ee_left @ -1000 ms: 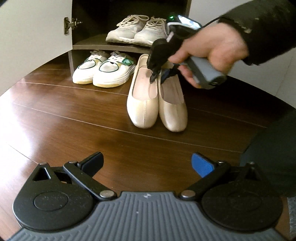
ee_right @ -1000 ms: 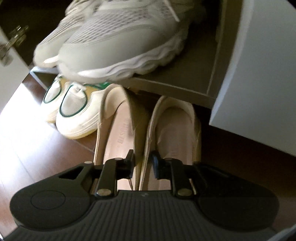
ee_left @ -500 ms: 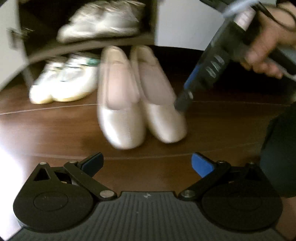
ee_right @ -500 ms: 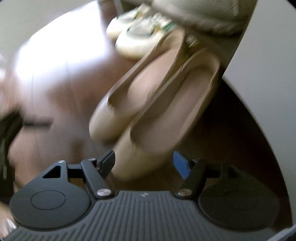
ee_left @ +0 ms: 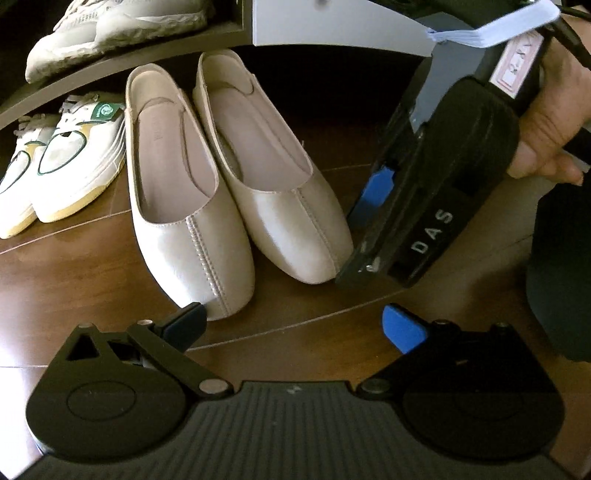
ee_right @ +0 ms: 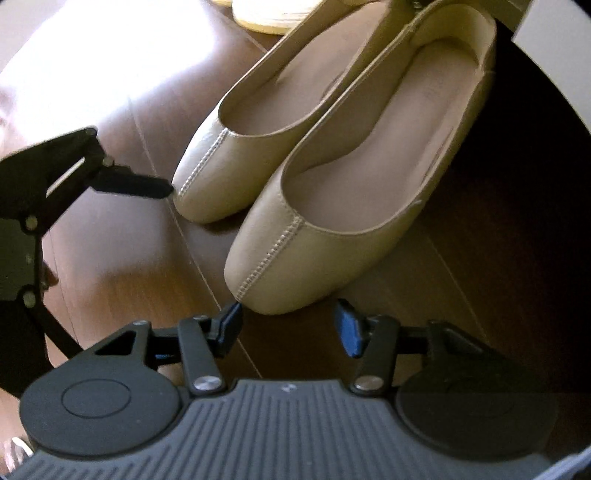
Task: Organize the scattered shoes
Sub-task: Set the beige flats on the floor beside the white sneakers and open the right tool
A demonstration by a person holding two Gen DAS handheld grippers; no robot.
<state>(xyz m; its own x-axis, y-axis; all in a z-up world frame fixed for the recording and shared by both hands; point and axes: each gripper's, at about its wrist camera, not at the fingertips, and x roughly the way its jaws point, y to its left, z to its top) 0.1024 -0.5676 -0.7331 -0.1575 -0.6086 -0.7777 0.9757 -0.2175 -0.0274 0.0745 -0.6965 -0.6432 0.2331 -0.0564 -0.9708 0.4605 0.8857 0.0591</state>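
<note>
I am holding both grippers low over the floor point(ee_left: 92, 280), toes of the two flats pointing at me. My left gripper point(ee_left: 293, 325) is standing wide open with nothing between its fingers; the toe of the left flat point(ee_left: 192, 206) is lying just ahead of the dark left finger point(ee_left: 186, 323), close enough that I cannot tell whether they are touching. The right flat point(ee_left: 273, 184) is sitting beside it, side against side, ahead of the gap and toward the blue finger. My right gripper point(ee_right: 288, 326) is closing its jaws, and the fingers are still apart; the toe of the right flat is lying just beyond the tips, in line with the gap, not yet between the pads. In the left view the right gripper is coming in from the right of my fingers, held by a hand point(ee_left: 554, 122), its tip touching or almost touching that toe. Beyond the flats, sneakers point(ee_left: 70, 155) are sitting under a shelf point(ee_left: 122, 64) carrying grey trainers point(ee_left: 110, 29).
</note>
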